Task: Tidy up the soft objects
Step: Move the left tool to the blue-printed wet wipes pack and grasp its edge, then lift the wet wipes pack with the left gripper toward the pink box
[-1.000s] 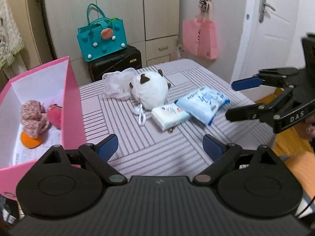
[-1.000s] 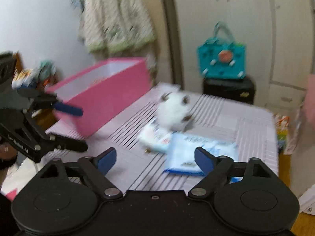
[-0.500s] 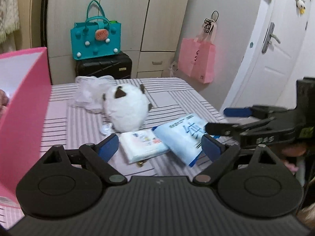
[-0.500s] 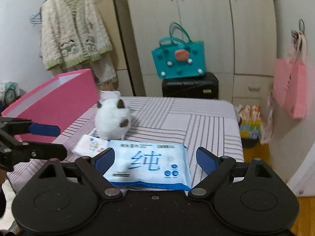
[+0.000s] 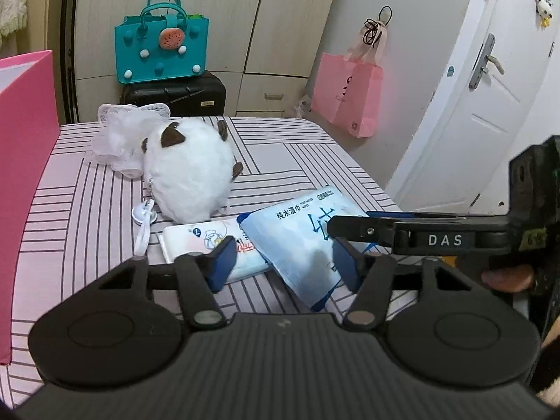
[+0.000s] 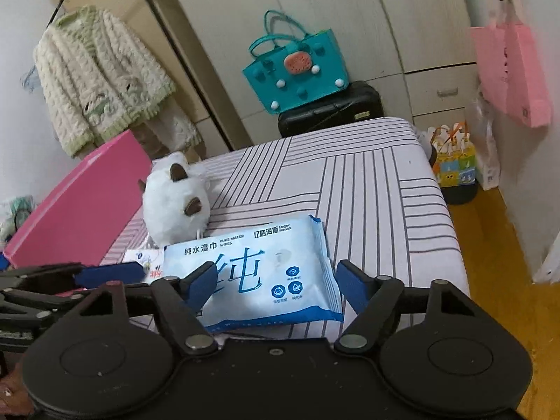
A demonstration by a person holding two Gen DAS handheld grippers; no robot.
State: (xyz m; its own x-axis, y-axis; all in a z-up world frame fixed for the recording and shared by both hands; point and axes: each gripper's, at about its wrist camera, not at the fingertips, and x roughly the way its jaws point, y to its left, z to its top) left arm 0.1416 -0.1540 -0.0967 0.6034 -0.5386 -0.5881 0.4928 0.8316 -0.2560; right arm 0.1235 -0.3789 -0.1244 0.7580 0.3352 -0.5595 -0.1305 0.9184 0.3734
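On the striped table (image 5: 287,154) lie a blue wet-wipes pack (image 5: 297,231) (image 6: 262,266), a small white tissue pack (image 5: 196,241) (image 6: 145,259), a white plush (image 5: 190,171) (image 6: 175,206) and a white mesh puff (image 5: 119,140). My left gripper (image 5: 285,262) hangs low over the seam between the two packs. Its jaws are closing, with both packs' edges between them and no pad seen pressing. My right gripper (image 6: 276,281) straddles the wipes pack, jaws closing, pads apart from it. It enters the left wrist view from the right as right gripper (image 5: 350,222). The pink box (image 5: 24,140) (image 6: 77,217) stands at the left.
A teal bag (image 5: 161,52) sits on a black suitcase (image 5: 175,96) behind the table. A pink paper bag (image 5: 346,94) hangs by the white door (image 5: 490,122). A cream cardigan (image 6: 101,77) hangs at the back left. Gift bags (image 6: 455,164) stand on the wooden floor.
Both grippers have come down and closer to the packs, and their jaws have narrowed. The right gripper now reaches over the wipes pack, close beside the left one.
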